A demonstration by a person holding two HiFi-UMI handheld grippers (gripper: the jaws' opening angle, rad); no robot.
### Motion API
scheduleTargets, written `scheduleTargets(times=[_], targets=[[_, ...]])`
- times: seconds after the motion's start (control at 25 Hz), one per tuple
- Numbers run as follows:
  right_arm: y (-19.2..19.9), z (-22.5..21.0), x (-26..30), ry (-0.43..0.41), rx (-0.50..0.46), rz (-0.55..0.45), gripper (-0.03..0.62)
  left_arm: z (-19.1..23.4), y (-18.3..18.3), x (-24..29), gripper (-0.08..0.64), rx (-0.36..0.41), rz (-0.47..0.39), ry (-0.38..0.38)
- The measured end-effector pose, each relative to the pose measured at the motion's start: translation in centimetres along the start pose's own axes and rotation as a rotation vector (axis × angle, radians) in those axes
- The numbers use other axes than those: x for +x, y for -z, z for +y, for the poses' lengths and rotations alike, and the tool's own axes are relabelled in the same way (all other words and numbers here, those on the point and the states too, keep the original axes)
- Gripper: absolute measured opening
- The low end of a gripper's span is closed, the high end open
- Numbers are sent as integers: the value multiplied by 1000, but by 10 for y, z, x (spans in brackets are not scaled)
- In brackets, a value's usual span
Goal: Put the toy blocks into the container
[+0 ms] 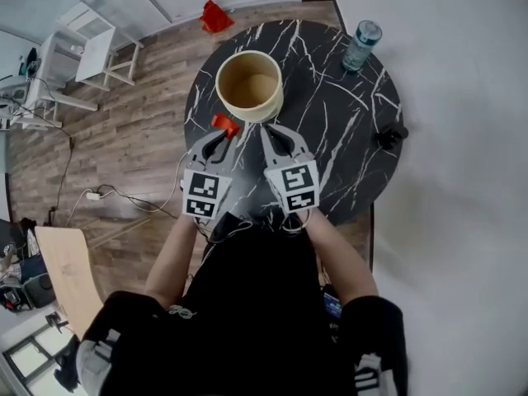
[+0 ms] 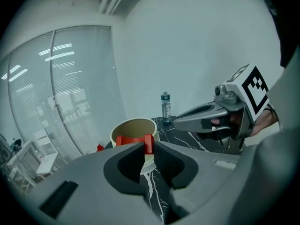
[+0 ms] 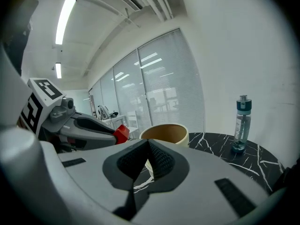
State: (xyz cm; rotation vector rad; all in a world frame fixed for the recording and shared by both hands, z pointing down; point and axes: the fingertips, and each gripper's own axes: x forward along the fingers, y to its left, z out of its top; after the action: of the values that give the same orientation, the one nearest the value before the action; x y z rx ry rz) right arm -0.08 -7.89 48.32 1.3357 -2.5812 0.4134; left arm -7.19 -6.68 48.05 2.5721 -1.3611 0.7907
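Up close, the left gripper (image 2: 149, 150) pinches a red toy block (image 2: 135, 141) at its jaw tips, a grip the head view barely shows; the right gripper (image 3: 147, 145) is pressed together, empty. At 12 o'clock stands the open container (image 1: 249, 85); a bottle (image 1: 361, 45) sits at 2 o'clock by the table (image 1: 346, 139) rim, bare marble between.

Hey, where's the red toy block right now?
In the head view the red block is pinched in the left tool, just left of centre, right beside the near rim of the tan container.
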Motion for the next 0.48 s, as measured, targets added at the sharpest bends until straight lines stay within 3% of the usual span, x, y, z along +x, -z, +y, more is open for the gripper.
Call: scheduleTargets(times=[0.48], targets=[[-37, -7, 18, 95, -5, -38, -3, 36, -41, 16, 57, 70, -100, 88]])
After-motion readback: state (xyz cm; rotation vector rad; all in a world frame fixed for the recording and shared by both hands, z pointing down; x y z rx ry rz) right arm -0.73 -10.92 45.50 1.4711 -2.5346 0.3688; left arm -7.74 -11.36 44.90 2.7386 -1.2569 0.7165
